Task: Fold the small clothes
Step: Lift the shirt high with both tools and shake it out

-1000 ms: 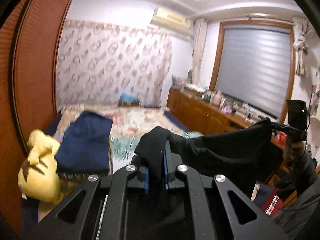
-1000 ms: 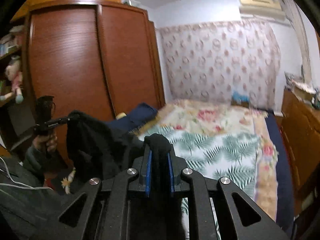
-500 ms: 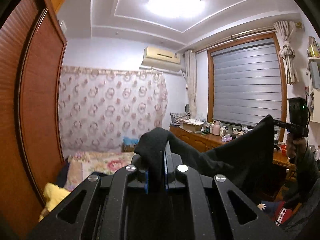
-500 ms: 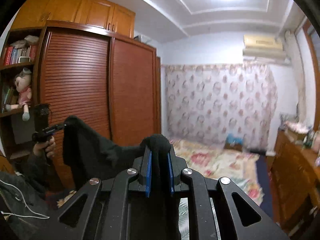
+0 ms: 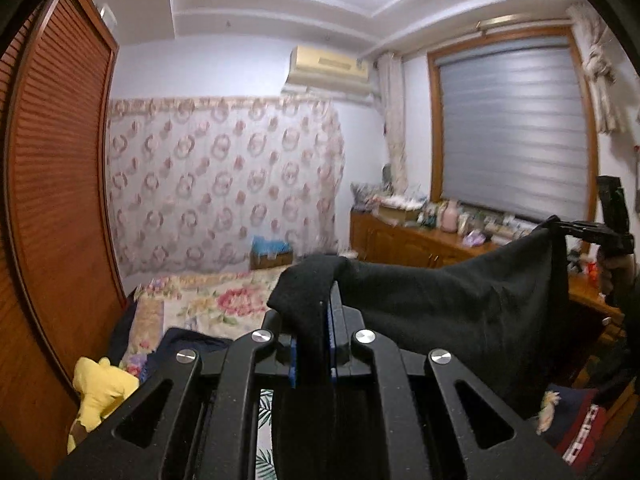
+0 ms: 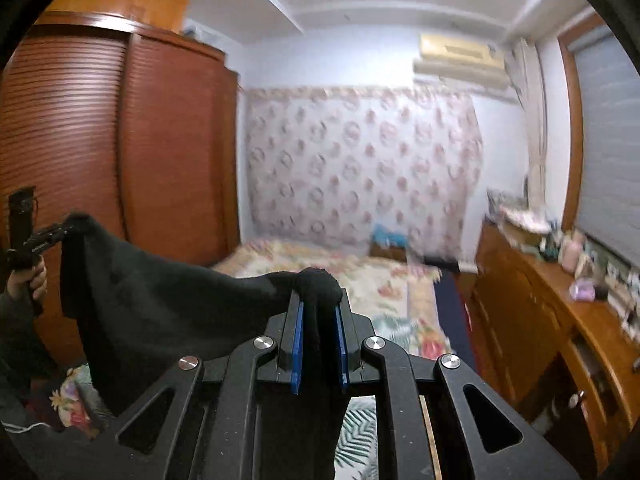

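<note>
Left wrist view: left gripper (image 5: 316,316) clamped on a bunched corner of the black garment (image 5: 460,312), which spans to the right gripper (image 5: 560,229) at right edge; vs a second ago the camera sits higher, ceiling light now in frame, bed (image 5: 208,300) lower.
Right wrist view: right gripper (image 6: 318,308) pinching the other corner; cloth stretches to mid-left; wardrobe (image 6: 120,152) fills more of the frame than before.

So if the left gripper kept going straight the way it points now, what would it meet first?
Nothing close by: past the black garment pinched in the left gripper, open air lies over the floral bed; probably the patterned curtain eventually, though depth is unclear.
</note>
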Demonstrator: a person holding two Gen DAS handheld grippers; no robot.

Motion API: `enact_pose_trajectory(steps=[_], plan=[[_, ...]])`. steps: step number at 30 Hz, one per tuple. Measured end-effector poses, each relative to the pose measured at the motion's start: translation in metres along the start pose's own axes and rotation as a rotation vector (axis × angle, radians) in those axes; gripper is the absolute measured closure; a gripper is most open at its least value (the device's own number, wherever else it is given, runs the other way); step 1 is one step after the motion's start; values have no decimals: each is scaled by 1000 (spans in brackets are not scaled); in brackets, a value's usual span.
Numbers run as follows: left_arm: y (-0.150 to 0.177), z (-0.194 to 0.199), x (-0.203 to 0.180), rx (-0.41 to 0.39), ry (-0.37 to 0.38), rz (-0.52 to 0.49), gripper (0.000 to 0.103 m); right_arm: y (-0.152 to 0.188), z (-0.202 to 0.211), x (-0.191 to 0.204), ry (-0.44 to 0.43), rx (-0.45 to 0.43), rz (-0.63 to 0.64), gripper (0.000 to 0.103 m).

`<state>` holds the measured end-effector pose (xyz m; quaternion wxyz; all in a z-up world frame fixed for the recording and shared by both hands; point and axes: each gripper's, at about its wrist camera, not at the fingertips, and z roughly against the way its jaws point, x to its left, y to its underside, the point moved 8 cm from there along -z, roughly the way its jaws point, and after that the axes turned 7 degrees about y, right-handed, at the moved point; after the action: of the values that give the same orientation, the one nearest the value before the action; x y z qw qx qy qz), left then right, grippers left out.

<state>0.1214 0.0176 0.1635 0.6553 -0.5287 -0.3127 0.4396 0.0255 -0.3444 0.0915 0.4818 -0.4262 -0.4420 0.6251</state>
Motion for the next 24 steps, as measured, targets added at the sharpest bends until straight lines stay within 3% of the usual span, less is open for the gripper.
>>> enact_pose_trajectory(steps=[7, 12, 17, 23, 24], plan=[[57, -136, 32, 162, -60, -9, 92, 43, -134, -8, 43, 169, 41, 89], [86, -205, 54, 255, -87, 5, 92, 17, -206, 8, 54, 243, 58, 89], [101, -234, 61, 304, -92, 16, 92, -8, -226, -6, 54, 305, 28, 89], [122, -254, 70, 370, -100, 32, 91, -4, -256, -21, 61, 373, -6, 89], [127, -256, 70, 388, -100, 36, 90, -3, -258, -19, 51, 391, -14, 84]])
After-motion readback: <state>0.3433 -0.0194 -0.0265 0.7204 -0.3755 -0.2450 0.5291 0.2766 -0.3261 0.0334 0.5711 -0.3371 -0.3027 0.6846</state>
